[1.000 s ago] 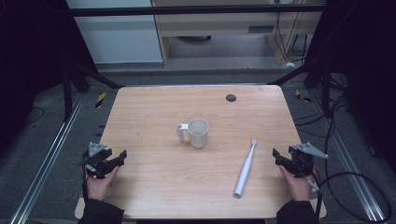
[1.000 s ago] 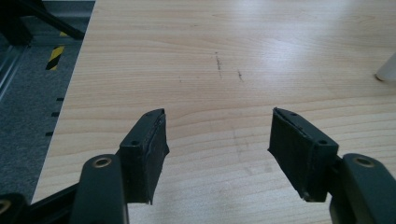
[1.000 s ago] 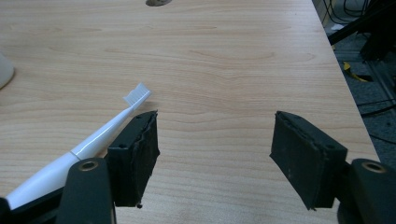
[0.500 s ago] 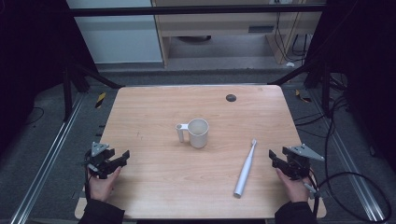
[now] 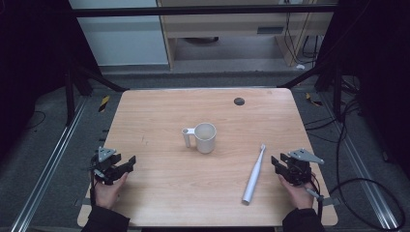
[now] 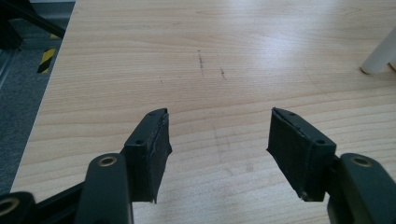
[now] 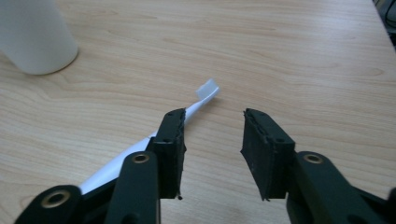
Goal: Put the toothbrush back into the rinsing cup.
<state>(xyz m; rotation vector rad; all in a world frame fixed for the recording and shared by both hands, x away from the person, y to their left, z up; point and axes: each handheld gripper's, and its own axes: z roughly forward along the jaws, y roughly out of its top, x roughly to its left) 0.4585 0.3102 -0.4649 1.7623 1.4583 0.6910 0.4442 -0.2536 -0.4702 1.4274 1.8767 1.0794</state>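
A white mug (image 5: 204, 137) stands upright near the table's middle, its handle pointing left; its base (image 7: 35, 37) shows in the right gripper view and the handle's foot (image 6: 379, 56) in the left gripper view. A white electric toothbrush (image 5: 254, 174) lies flat to the mug's right, brush head (image 7: 207, 88) towards the far side. My right gripper (image 5: 276, 163) is open just right of the toothbrush, whose handle runs behind its left jaw. My left gripper (image 5: 127, 163) is open at the table's left edge, with bare wood between its jaws.
The wooden table (image 5: 159, 116) has a dark round hole (image 5: 239, 101) near its far edge. Metal rails and cables run along the floor on both sides. A yellow-black striped marker (image 5: 104, 103) lies on the floor at the far left.
Both grippers have dropped lower and slid slightly inwards over the table; the right one has come closer to the toothbrush. Mug and toothbrush have not moved.
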